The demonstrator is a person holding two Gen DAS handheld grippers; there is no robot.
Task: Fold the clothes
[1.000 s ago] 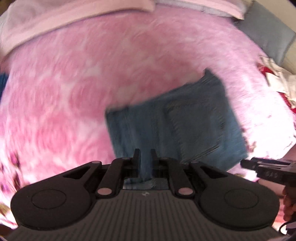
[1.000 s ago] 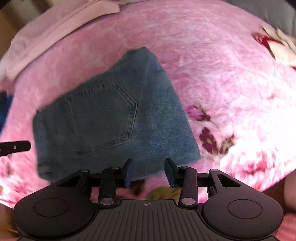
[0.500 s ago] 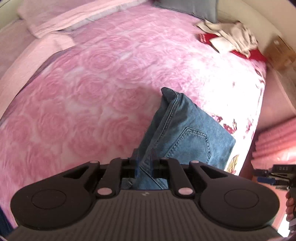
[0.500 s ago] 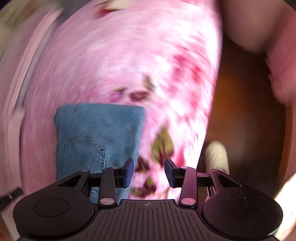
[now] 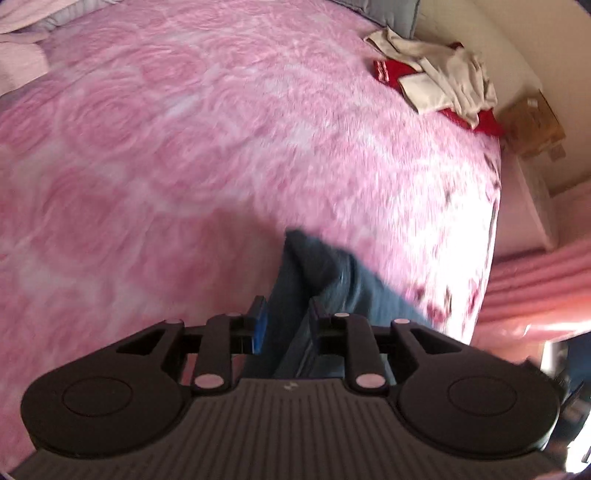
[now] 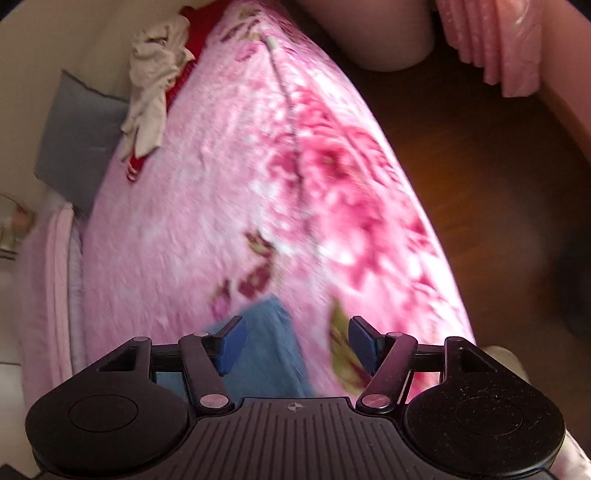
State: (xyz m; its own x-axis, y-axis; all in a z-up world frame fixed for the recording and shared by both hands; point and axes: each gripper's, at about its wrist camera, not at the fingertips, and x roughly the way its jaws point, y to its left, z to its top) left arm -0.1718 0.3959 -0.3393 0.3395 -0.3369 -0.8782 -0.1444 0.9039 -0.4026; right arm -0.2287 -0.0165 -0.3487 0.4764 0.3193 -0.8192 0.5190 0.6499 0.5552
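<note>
Pink rose-patterned blanket over a bed, folded denim carried above it.

Left wrist view: left gripper with fingers parted only narrowly, folded jeans running up between them, cloth against the right finger and a thin gap showing beside the blue pad of the left one; whether pinched firmly or just loosening, cannot tell through the blur. Held high and tilted forward over the blanket near the bed's right edge, likely so the folded bundle hangs clear. Heap of cream and red clothes lying far off by a grey pillow.

Right wrist view: right gripper spread wide, holding nothing, angled down along the bed's edge above the wooden floor. Corner of the jeans just ahead of the left finger, over the blanket's flowered border. Probably standing free, leaving the carrying to the other tool.
</note>
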